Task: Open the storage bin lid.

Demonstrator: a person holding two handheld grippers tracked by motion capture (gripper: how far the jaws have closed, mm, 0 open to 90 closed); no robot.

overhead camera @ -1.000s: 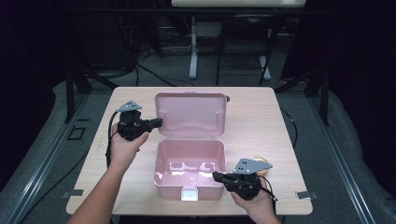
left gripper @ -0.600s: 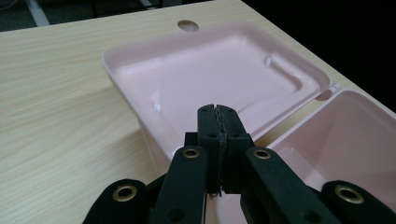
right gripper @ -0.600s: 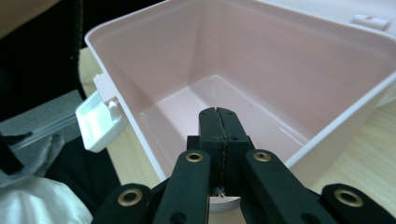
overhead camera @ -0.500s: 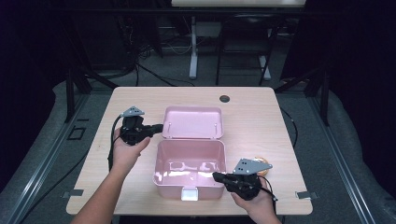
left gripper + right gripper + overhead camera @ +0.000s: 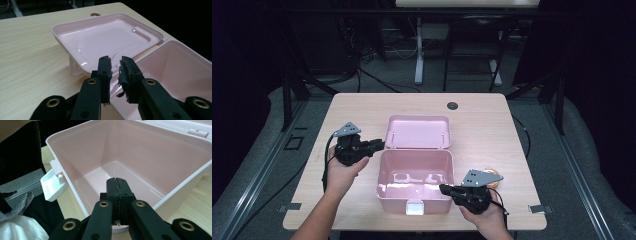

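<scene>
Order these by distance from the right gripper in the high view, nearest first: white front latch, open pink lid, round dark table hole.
1. White front latch, just left of the right gripper.
2. Open pink lid, lying behind the box.
3. Round dark table hole, near the far edge.

**Lighting: table lit, surround dark**

Your high view has even overhead light on the table (image 5: pixel 482 120); the floor behind goes near-black and the picture is soft. Glare spots sit on the pink box (image 5: pixel 414 177) floor and the lid (image 5: pixel 105 40). In both gripper views the near jaws are slightly out of focus.
</scene>
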